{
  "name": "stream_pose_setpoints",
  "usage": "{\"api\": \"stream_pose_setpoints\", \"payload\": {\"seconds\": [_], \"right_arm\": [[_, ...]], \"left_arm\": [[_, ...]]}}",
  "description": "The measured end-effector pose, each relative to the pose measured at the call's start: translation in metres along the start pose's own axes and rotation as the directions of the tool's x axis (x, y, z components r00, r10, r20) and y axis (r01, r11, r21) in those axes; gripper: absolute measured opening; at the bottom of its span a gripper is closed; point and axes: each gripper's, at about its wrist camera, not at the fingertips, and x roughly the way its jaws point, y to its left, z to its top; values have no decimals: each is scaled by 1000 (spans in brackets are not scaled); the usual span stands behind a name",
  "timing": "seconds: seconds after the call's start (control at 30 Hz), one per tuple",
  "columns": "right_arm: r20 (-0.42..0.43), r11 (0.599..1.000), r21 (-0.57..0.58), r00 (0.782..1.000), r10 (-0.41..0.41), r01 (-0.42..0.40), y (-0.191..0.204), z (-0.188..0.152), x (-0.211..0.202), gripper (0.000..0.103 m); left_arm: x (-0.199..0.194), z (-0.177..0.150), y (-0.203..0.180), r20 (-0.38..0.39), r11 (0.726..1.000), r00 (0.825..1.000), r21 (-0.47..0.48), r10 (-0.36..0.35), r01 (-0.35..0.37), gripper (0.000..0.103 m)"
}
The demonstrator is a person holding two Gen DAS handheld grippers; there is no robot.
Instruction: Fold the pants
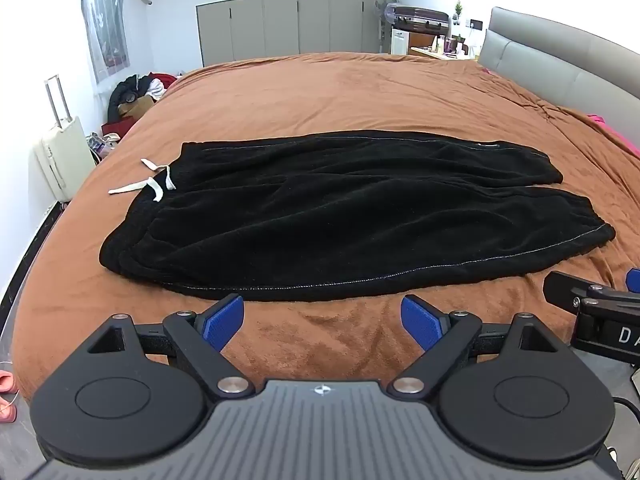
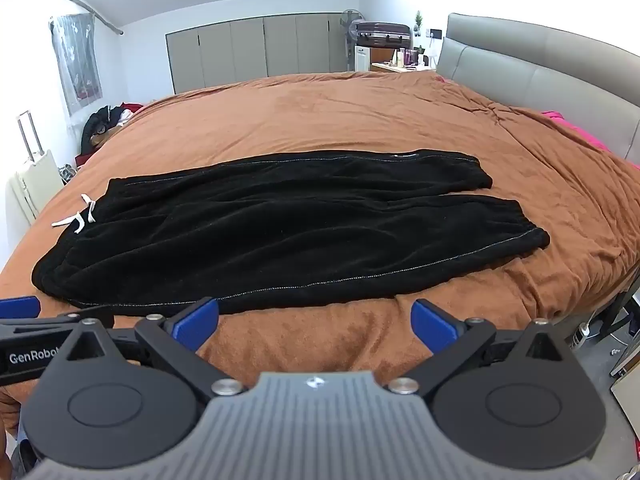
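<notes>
The black fleece pants [image 1: 340,212] lie flat across the middle of the brown plush bedspread [image 1: 360,88], waistband to the left, both legs running right, side by side, cuffs apart. A white drawstring [image 1: 148,184] spills off the waistband onto the cover. The left gripper [image 1: 322,322] hangs over the near bed edge, blue pads spread wide, holding nothing, just short of the near seam. The right gripper [image 2: 316,324] sits beside it, equally wide and bare. A grey padded headboard [image 2: 540,76] flanks the right; a cream suitcase [image 1: 64,156] stands left.
</notes>
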Motion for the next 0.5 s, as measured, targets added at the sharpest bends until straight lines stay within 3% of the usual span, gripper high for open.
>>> {"api": "stream_pose_setpoints", "payload": {"seconds": [0.5], "right_arm": [[4,1000,-2,1000,-3,3,2,-3,3,98]], "left_arm": [[0,0,0,1,1000,1000,-5,-2,2,103]]}}
